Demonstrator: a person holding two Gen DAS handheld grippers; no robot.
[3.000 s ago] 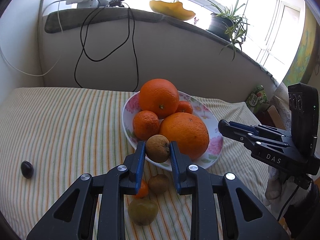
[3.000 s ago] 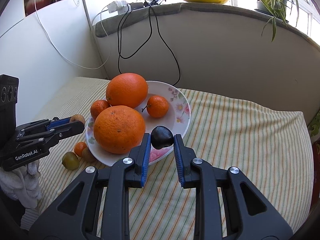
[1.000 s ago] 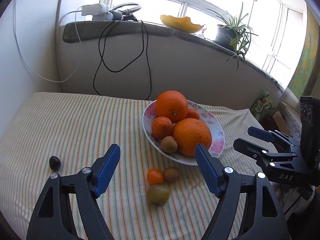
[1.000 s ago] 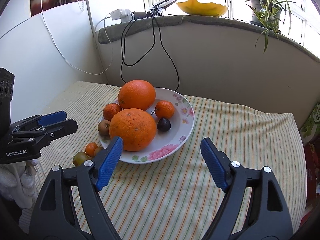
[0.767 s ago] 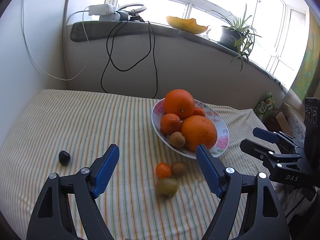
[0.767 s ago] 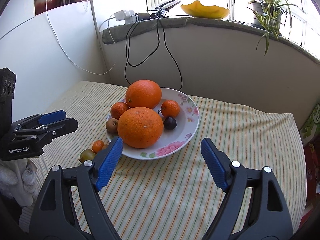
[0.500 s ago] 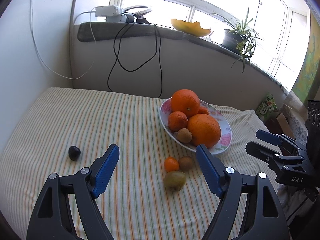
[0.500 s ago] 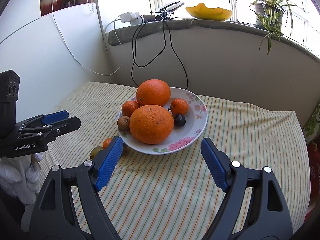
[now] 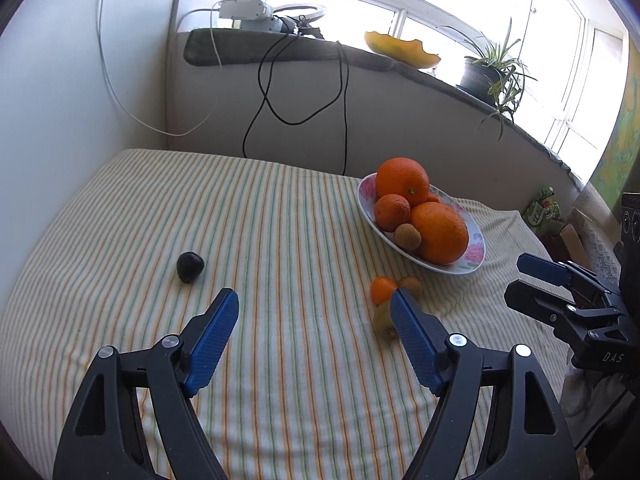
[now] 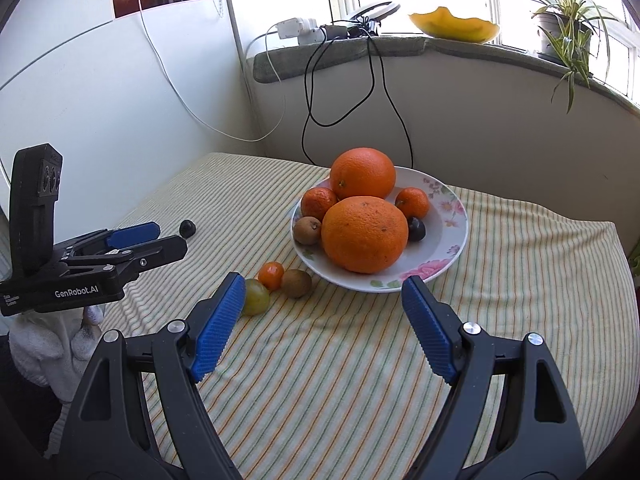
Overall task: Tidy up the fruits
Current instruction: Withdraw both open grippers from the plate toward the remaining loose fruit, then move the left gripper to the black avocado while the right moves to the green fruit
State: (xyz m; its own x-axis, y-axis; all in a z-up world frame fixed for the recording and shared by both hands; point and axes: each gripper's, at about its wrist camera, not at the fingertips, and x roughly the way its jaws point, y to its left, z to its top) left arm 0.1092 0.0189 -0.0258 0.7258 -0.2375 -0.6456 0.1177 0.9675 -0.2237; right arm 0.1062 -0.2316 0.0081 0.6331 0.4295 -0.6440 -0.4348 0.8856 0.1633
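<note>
Both grippers are hovering over the striped tablecloth (image 10: 520, 248), jaws spread wide, nothing between the pads. Left gripper (image 9: 314, 340) is sitting over bare cloth, angled down; right gripper (image 10: 324, 326) is doing the same just near of the plate. The floral plate (image 10: 452, 216) is sitting toward the far right of the table and is carrying 2 big oranges: one at the far side (image 10: 363, 173), one at the near side (image 10: 364, 234), touching each other. 2 mandarins are sitting on the plate too, one on the left (image 10: 319, 203) and one on the right (image 10: 413, 202). A kiwi (image 10: 307, 230) is resting on the plate's left rim against the near orange, and a dark plum (image 10: 416, 229) is sitting on the plate right of that orange. 3 fruits are lying loose on the cloth just near-left of the plate, bunched together: a small mandarin (image 10: 271, 275), a 2nd kiwi (image 10: 296, 283), and a green-yellow fruit (image 10: 255, 297) partly hidden behind the right gripper's left finger. A 2nd dark plum (image 9: 190, 266) is lying alone on the cloth, well apart to the left. Cables (image 10: 312, 80) are hanging down from the far windowsill, where a potted plant (image 10: 564, 20) and a yellow bowl (image 10: 454, 25) are standing.
</note>
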